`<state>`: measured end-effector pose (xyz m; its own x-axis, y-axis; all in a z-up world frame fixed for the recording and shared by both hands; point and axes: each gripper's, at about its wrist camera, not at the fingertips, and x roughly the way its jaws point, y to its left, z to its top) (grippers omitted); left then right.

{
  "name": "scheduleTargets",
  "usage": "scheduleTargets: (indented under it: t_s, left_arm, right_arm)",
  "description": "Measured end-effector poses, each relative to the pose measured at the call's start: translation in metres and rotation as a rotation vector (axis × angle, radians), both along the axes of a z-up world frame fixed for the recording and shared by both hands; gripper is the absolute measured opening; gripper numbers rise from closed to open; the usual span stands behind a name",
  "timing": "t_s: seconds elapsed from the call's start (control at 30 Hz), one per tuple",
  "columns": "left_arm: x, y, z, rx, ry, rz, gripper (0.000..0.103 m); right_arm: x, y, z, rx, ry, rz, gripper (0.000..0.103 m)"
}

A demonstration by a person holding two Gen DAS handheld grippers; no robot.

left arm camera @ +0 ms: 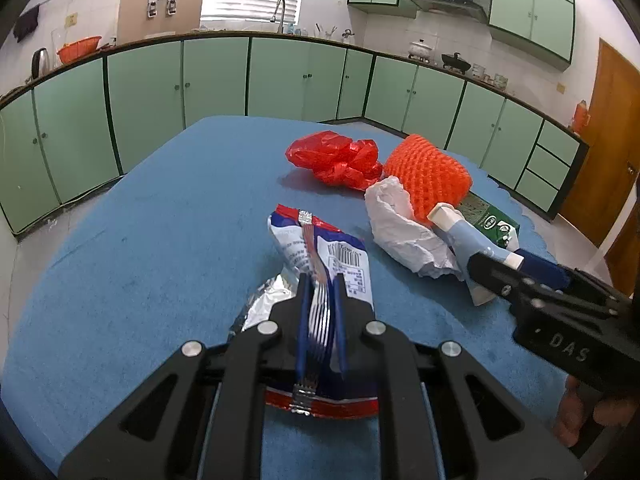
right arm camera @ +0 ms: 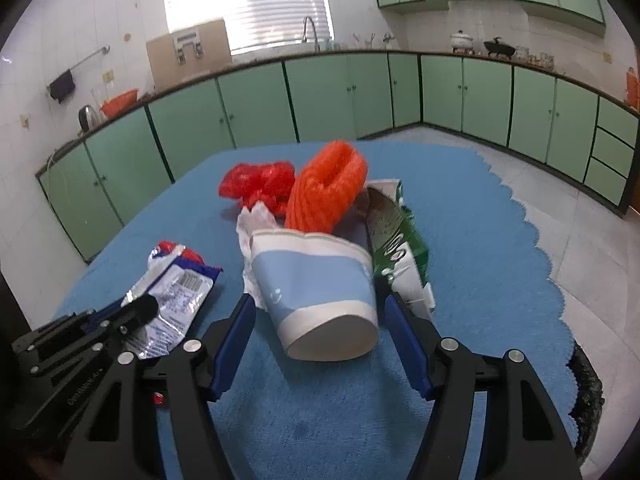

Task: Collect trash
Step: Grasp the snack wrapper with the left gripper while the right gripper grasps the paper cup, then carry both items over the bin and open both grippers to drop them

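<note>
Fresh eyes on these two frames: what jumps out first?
Probably the bright cluster of trash on the blue table cover: an orange foam net beside a crumpled red plastic bag, toward the far side. Nearer, a blue and white paper cup lies on its side between the open fingers of the right gripper, not yet squeezed. To its left, the left gripper is clamped on a snack wrapper.

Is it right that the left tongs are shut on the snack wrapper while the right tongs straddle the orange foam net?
Not quite. The left tongs are shut on the snack wrapper, but the right wrist view shows the right tongs straddling the paper cup, not the orange foam net behind it.
</note>
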<state>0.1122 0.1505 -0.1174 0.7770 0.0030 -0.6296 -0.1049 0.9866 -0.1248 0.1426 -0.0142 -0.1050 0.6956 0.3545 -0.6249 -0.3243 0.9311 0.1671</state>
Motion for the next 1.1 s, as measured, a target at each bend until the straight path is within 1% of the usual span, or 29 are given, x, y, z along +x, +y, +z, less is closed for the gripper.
scheduleTargets:
  t_s: [0.03, 0.1, 0.17, 0.23, 0.4, 0.63, 0.87, 1.1]
  left_arm:
    - [0.001, 0.001, 0.000, 0.001, 0.000, 0.000, 0.010]
    - [0.001, 0.001, 0.000, 0.001, 0.001, 0.000, 0.010]
    - [0.001, 0.001, 0.001, 0.002, 0.001, 0.000, 0.010]
    - [0.001, 0.001, 0.001, 0.001, 0.000, 0.000, 0.010]
    - [-0.001, 0.000, 0.004, 0.008, -0.013, -0.001, 0.010]
    - [-0.009, -0.010, 0.019, 0.008, -0.046, -0.014, 0.010]
    - [-0.014, -0.035, 0.045, 0.012, -0.109, -0.067, 0.010]
    - [-0.012, -0.077, 0.063, 0.010, -0.151, -0.148, 0.010]
  right_arm:
    - [0.002, 0.001, -0.002, 0.002, 0.020, 0.003, 0.059]
    - [0.005, -0.001, -0.004, 0.025, 0.043, 0.003, 0.059]
    - [0.004, -0.002, -0.004, 0.040, 0.042, 0.010, 0.058]
    - [0.000, -0.001, -0.002, 0.042, 0.030, 0.028, 0.056]
    - [-0.015, 0.000, 0.009, 0.018, -0.024, 0.062, 0.055]
    - [-0.031, -0.020, 0.034, 0.050, -0.074, 0.049, 0.055]
    - [-0.044, -0.046, 0.059, 0.068, -0.125, 0.012, 0.055]
    - [-0.051, -0.081, 0.077, 0.067, -0.152, -0.058, 0.055]
